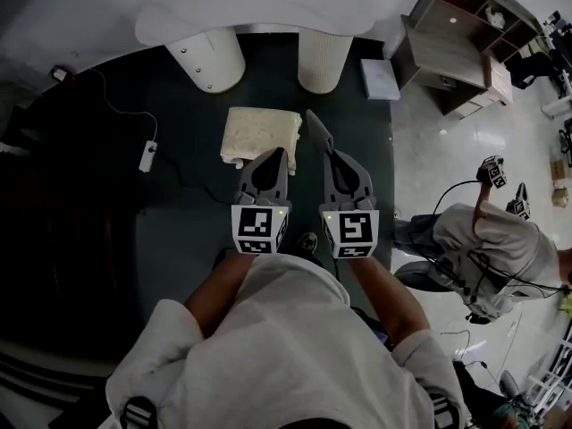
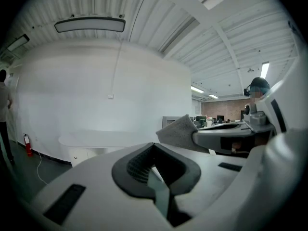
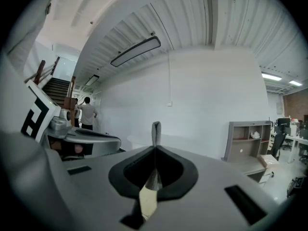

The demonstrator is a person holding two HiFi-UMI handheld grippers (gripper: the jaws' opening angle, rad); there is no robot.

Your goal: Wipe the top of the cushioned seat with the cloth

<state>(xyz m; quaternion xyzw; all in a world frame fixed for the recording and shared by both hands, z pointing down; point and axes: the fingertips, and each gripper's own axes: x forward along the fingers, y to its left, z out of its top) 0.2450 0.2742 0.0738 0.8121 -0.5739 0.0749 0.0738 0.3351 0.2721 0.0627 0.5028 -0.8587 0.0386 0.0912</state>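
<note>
**Cloth pinched in your right gripper, seat just ahead**

Closest to you, the cubes (image 1: 259, 228) on both grippers carry black-and-white square markers; they are patterns, not lettering.

Your left gripper (image 1: 279, 154) has its dark ribbed pads pressed together with nothing between them. Your right gripper (image 1: 332, 157) pinches the cloth (image 1: 318, 132). The cloth is grey, felt-like and folded thin, and it stands up past the jaw tips as a narrow flap. Both grippers are smooth grey plastic, side by side and close together, pointing forward.

Just past the tips sits the seat (image 1: 261, 135), a cream, squarish block with a rough, nubbly top and soft rounded corners. From the head view your left gripper's tip overlaps its near edge, and whether they touch cannot be told. The cloth is beside the seat's right edge, held above it.

The seat rests on a dark, matte floor (image 1: 179, 105). To its left, well apart, lies a small white power strip (image 1: 147, 155) on a thin cable.

Beyond the seat stands a white table (image 1: 223, 7) on two round pale legs. Farther right are an open wooden shelf (image 1: 456, 34) and a person (image 1: 492, 239) in a light shirt.
</note>
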